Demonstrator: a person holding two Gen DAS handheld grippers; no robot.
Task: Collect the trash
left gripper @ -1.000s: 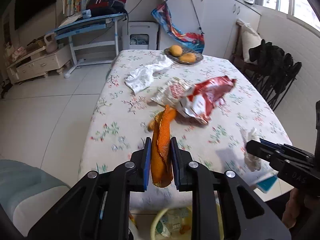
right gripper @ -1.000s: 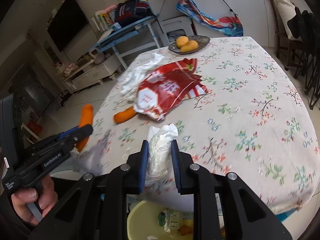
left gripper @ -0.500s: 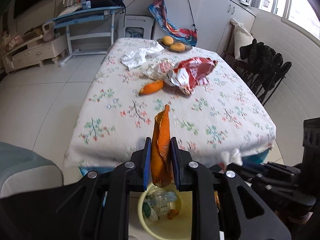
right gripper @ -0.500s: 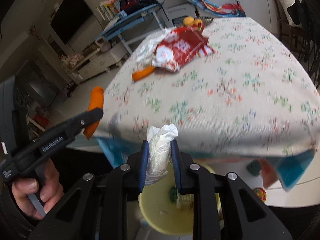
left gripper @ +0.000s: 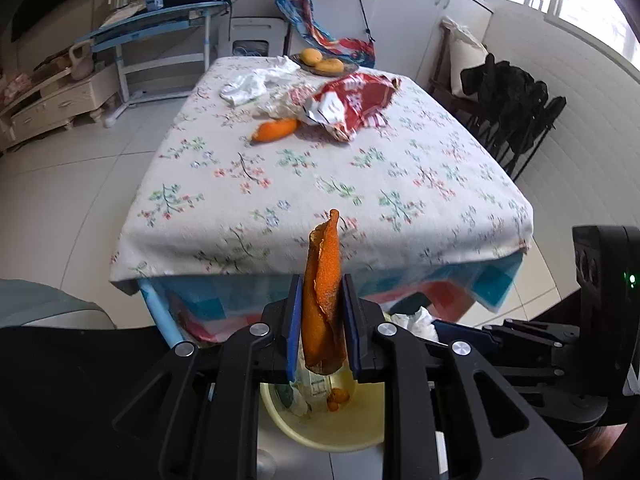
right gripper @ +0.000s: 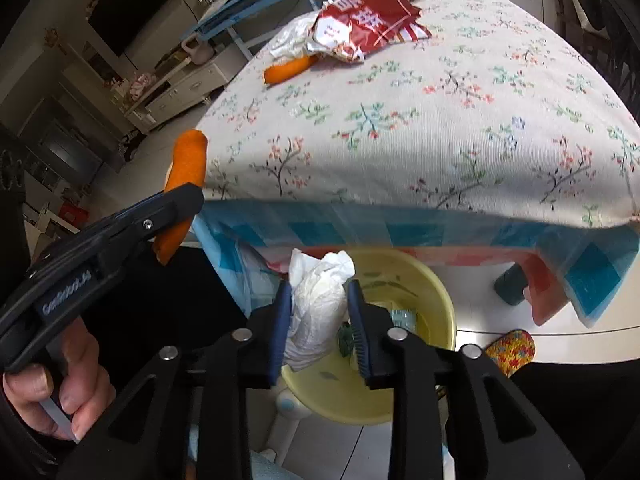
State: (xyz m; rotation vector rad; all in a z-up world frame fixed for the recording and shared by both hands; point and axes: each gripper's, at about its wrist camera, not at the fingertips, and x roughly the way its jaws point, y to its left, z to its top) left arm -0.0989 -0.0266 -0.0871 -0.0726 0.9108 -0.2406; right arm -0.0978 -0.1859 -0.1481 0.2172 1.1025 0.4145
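Observation:
My left gripper (left gripper: pixel 320 284) is shut on a curled strip of orange peel (left gripper: pixel 325 256), held upright just past the table's near edge, above a yellow bin (left gripper: pixel 320 438) on the floor. My right gripper (right gripper: pixel 318 288) hangs over the same bin (right gripper: pixel 436 292). Its jaws are opening around a crumpled white tissue (right gripper: pixel 316 300), and a slim gap shows at the right pad. The left gripper (right gripper: pixel 188 200) and its peel (right gripper: pixel 188 160) appear at the left of the right wrist view. On the table lie another peel (left gripper: pixel 276 130), a red snack bag (left gripper: pixel 352 100) and white wrappers (left gripper: pixel 252 84).
A floral cloth covers the table (left gripper: pixel 360 200), and its hem hangs over the bin. A plate of fruit (left gripper: pixel 322 64) sits at the far end. Dark chairs (left gripper: pixel 512 108) stand to the right. The bin holds several scraps.
Both grippers drew back off the table and sank over the yellow bin. The right jaws have widened around the tissue. The left still clamps the peel.

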